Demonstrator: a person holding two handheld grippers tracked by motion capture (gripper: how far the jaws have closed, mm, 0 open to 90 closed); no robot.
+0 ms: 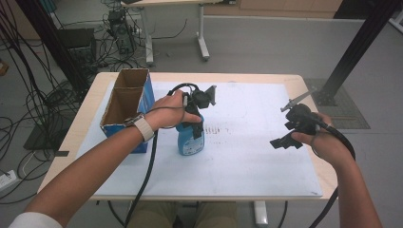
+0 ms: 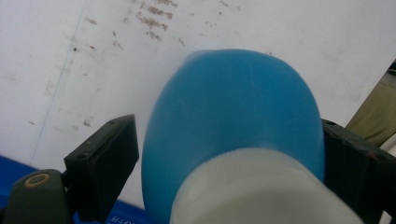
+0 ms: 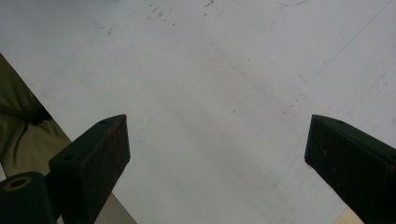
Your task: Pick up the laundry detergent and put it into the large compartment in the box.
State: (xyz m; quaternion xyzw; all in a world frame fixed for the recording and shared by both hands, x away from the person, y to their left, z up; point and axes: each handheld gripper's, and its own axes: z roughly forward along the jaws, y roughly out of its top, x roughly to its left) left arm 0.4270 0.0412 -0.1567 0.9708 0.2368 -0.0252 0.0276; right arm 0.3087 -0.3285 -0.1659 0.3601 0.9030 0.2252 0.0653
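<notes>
A blue plastic bottle [image 1: 191,142] with a white cap [image 2: 261,191] stands upright on the white mat [image 1: 247,161], left of the mat's middle. My left gripper [image 1: 194,124] comes down over its top, with one jaw on each side of its shoulder [image 2: 233,116]. In the left gripper view a thin strip of mat shows between one jaw and the bottle, while the other jaw lies against it. My right gripper [image 1: 284,141] hovers over the right part of the mat. Its jaws stand wide apart with nothing between them [image 3: 215,121].
An open cardboard box [image 1: 126,102] with blue sides and two compartments stands at the table's left edge, just left of the bottle. Cables trail from both grippers towards the near edge. Beyond the table, another table's legs and loose cables are on the floor.
</notes>
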